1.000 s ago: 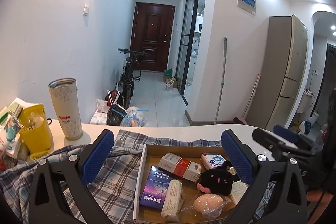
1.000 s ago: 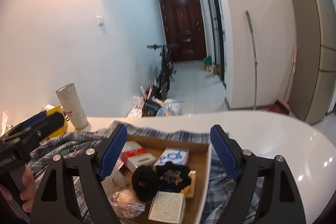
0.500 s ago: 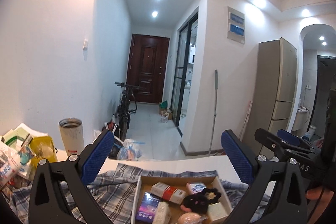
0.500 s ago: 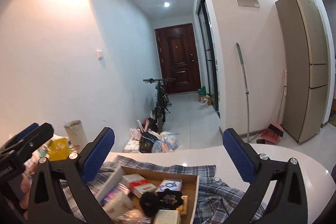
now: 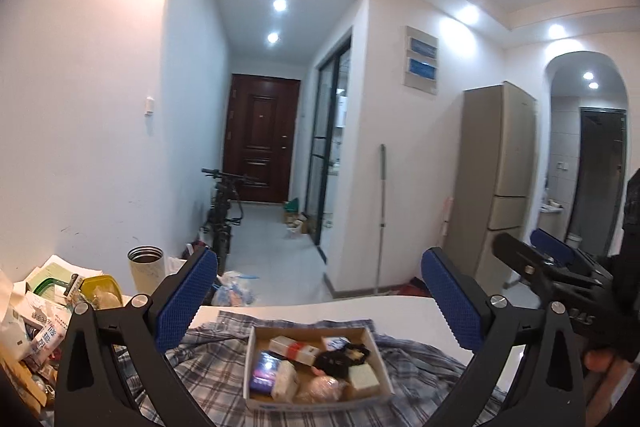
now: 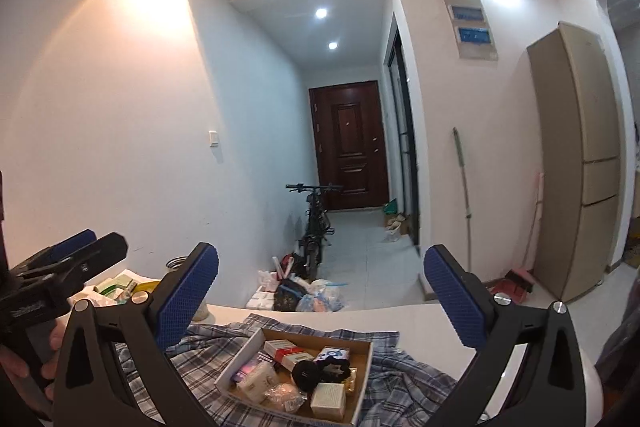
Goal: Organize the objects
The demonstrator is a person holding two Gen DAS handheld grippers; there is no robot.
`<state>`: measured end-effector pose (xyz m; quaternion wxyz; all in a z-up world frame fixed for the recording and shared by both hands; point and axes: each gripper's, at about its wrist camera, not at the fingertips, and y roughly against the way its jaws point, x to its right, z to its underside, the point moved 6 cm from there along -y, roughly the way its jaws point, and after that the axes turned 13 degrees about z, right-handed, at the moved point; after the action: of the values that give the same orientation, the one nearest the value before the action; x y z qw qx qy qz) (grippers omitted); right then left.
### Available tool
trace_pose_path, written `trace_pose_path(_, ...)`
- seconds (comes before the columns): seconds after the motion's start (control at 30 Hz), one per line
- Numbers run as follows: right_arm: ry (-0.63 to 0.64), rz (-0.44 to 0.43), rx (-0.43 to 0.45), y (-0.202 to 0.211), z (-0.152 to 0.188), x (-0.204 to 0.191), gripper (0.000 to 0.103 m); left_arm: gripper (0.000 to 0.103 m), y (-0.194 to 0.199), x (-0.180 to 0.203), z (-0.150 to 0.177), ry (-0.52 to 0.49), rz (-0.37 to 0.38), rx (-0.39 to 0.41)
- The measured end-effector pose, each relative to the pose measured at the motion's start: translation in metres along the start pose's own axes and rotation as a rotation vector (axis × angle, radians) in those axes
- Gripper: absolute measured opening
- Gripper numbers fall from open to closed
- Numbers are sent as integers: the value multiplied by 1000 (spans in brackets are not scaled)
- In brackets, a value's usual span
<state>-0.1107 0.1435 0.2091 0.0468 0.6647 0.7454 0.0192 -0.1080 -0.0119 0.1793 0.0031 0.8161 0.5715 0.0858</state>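
Left wrist view: the left tool [image 5: 319, 298] stands wide open and holds nothing. The cardboard box [image 5: 252, 359] of small packets lies below it on a plaid cloth [image 5: 208, 359] over the white bench [image 5: 320, 307]; a steel tumbler [image 5: 146, 269] stands left of the box.

Right wrist view: the right tool [image 6: 321, 297] gapes fully, having just been opening, nothing between its pads, above the box [image 6: 366, 379].

Bicycle [image 5: 222, 211] by hallway wall; brown door [image 5: 260, 143] behind; fridge [image 5: 498, 183] right.
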Motion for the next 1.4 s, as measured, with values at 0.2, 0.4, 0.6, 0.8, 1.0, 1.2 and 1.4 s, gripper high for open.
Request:
trace_pose_path(0.2, 62, -6, 104, 61, -15, -9, 103, 103, 54, 26, -15, -39, 8, 53)
trace_pose_path(0.4, 59, -47, 146, 95, -20, -11, 103, 103, 84, 46, -18, -81, 19, 79)
trace_pose_path(0.6, 51, -80, 158, 113, -5, -6, 103, 103, 103, 47, -8, -43, 59, 98)
trace_pose_path(0.8, 36, -119, 153, 129, 16, 0, 103, 103, 119, 44, 10, -34, 49, 116)
trace_pose_path(1.0, 30, -155, 103, 133, 44, 1, 103, 103, 118, 46, 30, -56, 42, 125)
trace_pose_path(1.2, 47, -120, 104, 133, 64, 9, 103, 103, 124, 50, 57, -92, 50, 146)
trace_pose_path(1.4, 82, -159, 44, 121, 92, 6, 103, 103, 137, 39, 80, -61, 63, 183)
